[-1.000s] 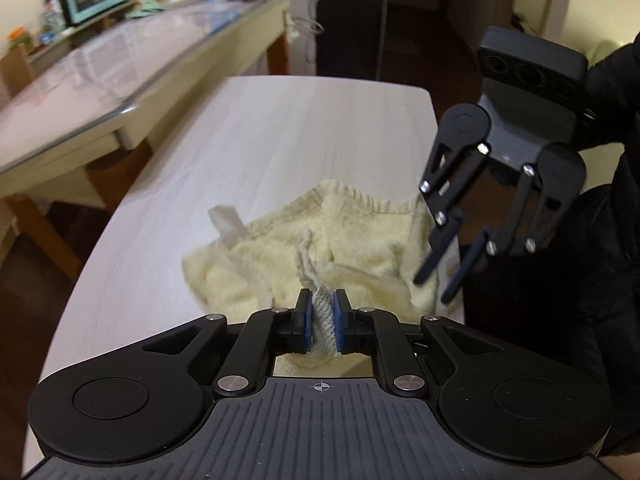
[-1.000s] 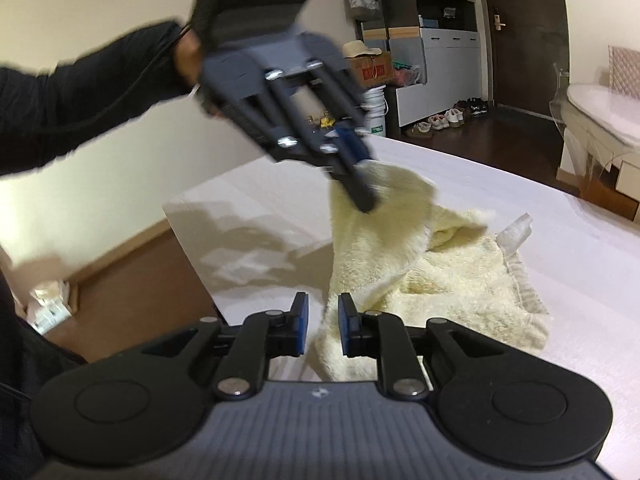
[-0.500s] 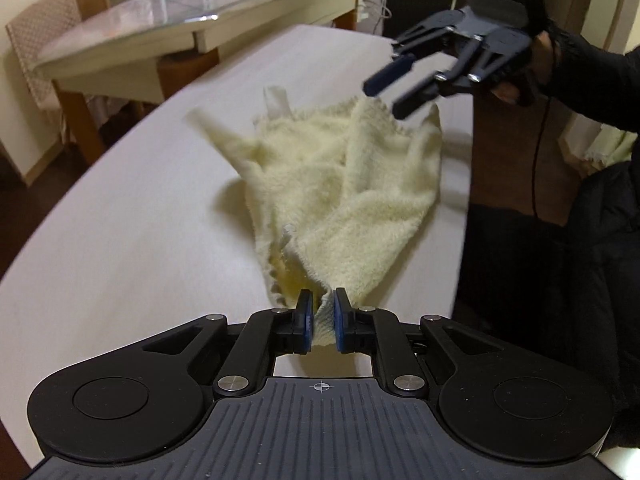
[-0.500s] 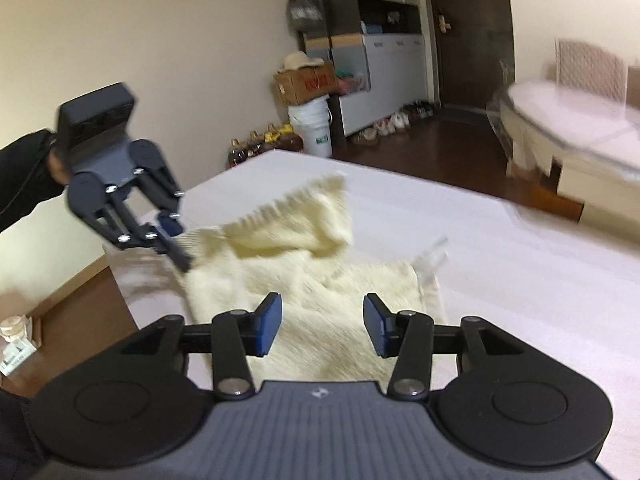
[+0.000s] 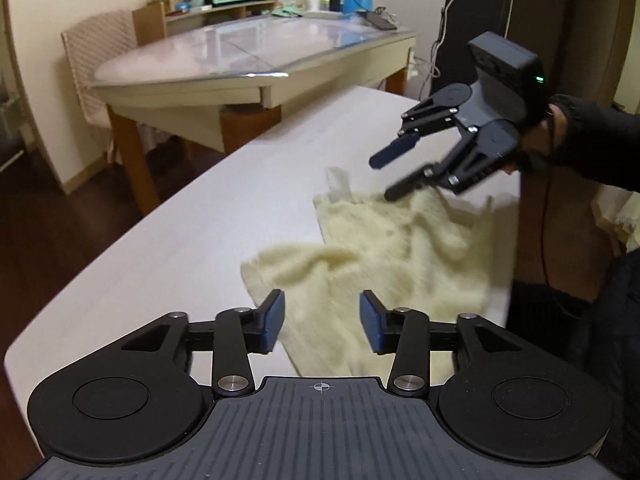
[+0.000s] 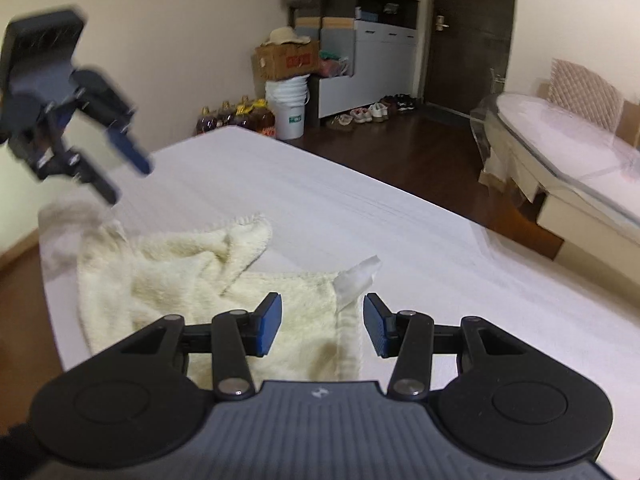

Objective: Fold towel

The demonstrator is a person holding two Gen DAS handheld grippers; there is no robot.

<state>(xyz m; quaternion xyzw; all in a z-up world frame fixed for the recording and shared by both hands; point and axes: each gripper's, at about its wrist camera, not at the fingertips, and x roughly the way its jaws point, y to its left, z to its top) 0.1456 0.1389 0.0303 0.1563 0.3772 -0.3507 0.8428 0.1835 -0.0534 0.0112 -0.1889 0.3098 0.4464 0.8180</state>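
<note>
On the white worktop [image 5: 168, 240] your pale yellow towel [image 5: 384, 256] lies rumpled and loose, near the edge closest to you, with its tag [image 6: 356, 278] poking out at one corner. Your left claw [image 5: 322, 322] has just been opening and now stands released, nothing pinched between its blue pads; cloth only lies beneath it. Your right claw [image 6: 322, 322] is released too and hovers over the towel's tag corner.

You look to be between grips: the cloth is laid out but not yet flat or folded. Next you will likely need to pinch two neighbouring corners and draw them across the towel.

Your right view shows the tag and hem beside it clearly, plus a flipped-over flap further in. Your left view shows the right claw's spread fingers [image 5: 394, 152] above the towel's far side.
</note>
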